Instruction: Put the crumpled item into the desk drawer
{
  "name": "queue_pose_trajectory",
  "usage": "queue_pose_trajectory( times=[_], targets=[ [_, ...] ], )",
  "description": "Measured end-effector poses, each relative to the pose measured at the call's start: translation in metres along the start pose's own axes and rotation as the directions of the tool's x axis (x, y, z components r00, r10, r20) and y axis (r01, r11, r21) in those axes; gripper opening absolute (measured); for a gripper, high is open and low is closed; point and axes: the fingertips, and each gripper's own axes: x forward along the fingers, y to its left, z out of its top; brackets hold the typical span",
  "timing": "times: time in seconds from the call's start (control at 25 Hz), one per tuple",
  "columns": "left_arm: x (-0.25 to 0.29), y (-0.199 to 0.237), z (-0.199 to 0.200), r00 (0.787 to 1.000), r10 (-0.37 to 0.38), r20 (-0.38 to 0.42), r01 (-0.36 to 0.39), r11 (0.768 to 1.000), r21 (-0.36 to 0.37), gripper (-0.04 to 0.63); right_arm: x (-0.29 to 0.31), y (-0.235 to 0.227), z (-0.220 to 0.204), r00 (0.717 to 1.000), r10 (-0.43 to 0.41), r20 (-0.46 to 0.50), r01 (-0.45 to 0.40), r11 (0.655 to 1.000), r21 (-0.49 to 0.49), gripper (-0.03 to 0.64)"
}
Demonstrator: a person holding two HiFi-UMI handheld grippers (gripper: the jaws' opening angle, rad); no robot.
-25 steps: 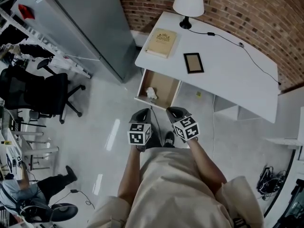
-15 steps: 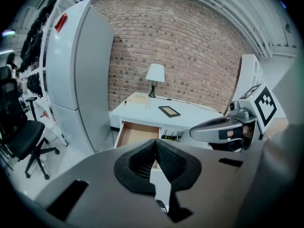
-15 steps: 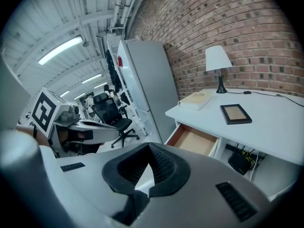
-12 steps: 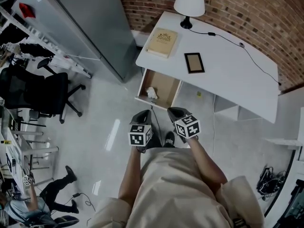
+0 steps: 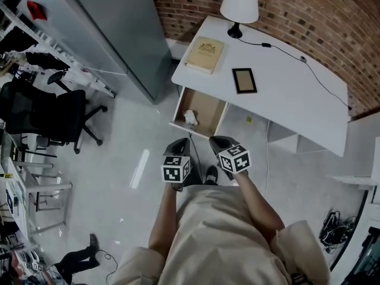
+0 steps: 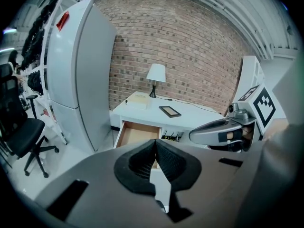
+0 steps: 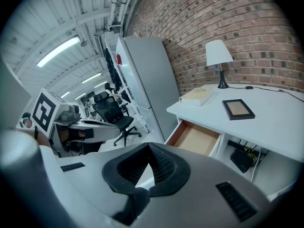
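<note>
The crumpled white item (image 5: 190,117) lies inside the open wooden drawer (image 5: 205,105) under the white desk's (image 5: 285,94) left end. My left gripper (image 5: 177,145) and right gripper (image 5: 219,141) hover side by side over the floor, a short way in front of the drawer. Both are shut with nothing between the jaws. In the left gripper view the shut left gripper (image 6: 155,142) points at the drawer (image 6: 137,133), and the item is hidden there. The right gripper view shows the shut right gripper (image 7: 149,147) below the drawer (image 7: 195,138).
On the desk stand a lamp (image 5: 239,6), a tan book (image 5: 204,47) and a dark picture frame (image 5: 244,80), with a cable along the back. A tall grey cabinet (image 5: 113,34) stands left of the desk, with a black office chair (image 5: 56,119) further left. Behind is a brick wall.
Both grippers stay almost still in front of the drawer. A person at the far lower left has moved down and mostly out of the head view.
</note>
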Motion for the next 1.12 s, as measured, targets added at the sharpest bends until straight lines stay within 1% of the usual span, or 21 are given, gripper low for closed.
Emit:
queue_pose_trajectory(
  times=[0.24,0.56,0.72,0.92,1.12],
  targets=[
    [0.001,0.003,0.000,1.000,0.003,-0.001,-0.003,1.000,-0.006,0.017,0.002,0.001,0.000,1.000,0.000,-0.006,0.000,1.000,-0.017,0.026],
    [0.001,0.007,0.004,1.000,0.011,0.006,-0.011,1.000,-0.024,0.017,0.000,-0.002,-0.001,1.000,-0.009,-0.015,0.009,1.000,-0.011,0.026],
    [0.003,0.007,0.004,1.000,0.008,0.002,-0.008,1.000,-0.021,0.017,0.000,-0.003,0.001,1.000,-0.008,-0.013,0.008,1.000,-0.010,0.026],
    [0.001,0.015,0.005,1.000,0.023,0.004,-0.023,0.999,-0.034,0.017,0.001,-0.005,0.001,1.000,-0.015,-0.024,0.014,0.999,-0.035,0.026],
    [0.003,0.015,0.007,1.000,0.022,0.006,-0.022,0.999,-0.029,0.017,0.001,-0.005,0.001,1.000,-0.013,-0.026,0.012,0.999,-0.044,0.026]
  ],
)
